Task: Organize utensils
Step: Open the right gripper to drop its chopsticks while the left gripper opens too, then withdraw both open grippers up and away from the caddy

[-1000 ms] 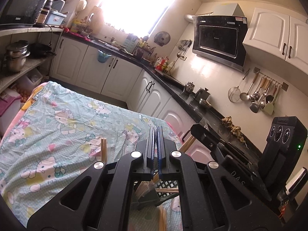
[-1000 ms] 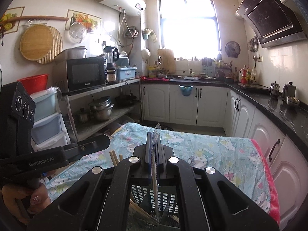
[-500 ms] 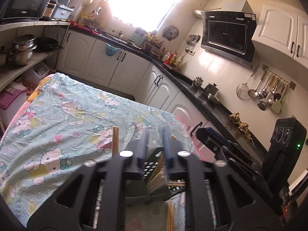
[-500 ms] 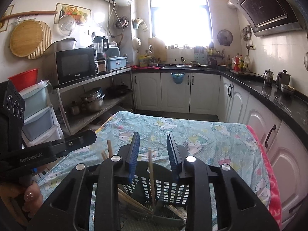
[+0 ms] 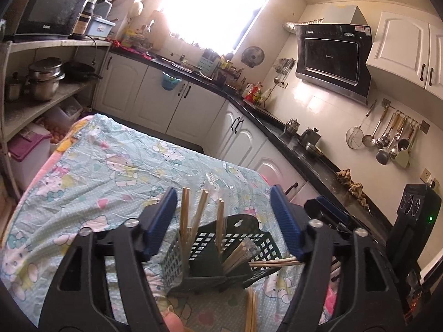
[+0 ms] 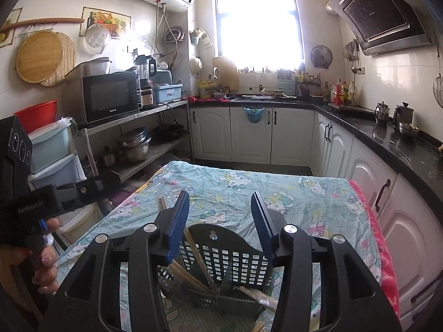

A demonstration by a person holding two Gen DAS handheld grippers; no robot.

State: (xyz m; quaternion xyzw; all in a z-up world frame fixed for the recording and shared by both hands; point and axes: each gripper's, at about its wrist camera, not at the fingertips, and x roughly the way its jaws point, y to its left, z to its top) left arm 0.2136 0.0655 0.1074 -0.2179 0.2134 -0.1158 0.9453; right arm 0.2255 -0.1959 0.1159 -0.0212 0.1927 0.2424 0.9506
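Chopsticks (image 5: pixel 250 308) beside caddy (image 5: pixel 238 244), left view only

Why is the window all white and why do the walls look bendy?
Left wrist view: sunlight blows the window out to pure white, hazing the wall beside it. Right wrist view: the window glares the same way. In both, the fisheye lens bends straight cabinets and darkens the corners.

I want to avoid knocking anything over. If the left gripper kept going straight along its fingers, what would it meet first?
Probably the upright chopsticks in the dark utensil basket, which stand between the left gripper's open jaws; depth is uncertain.
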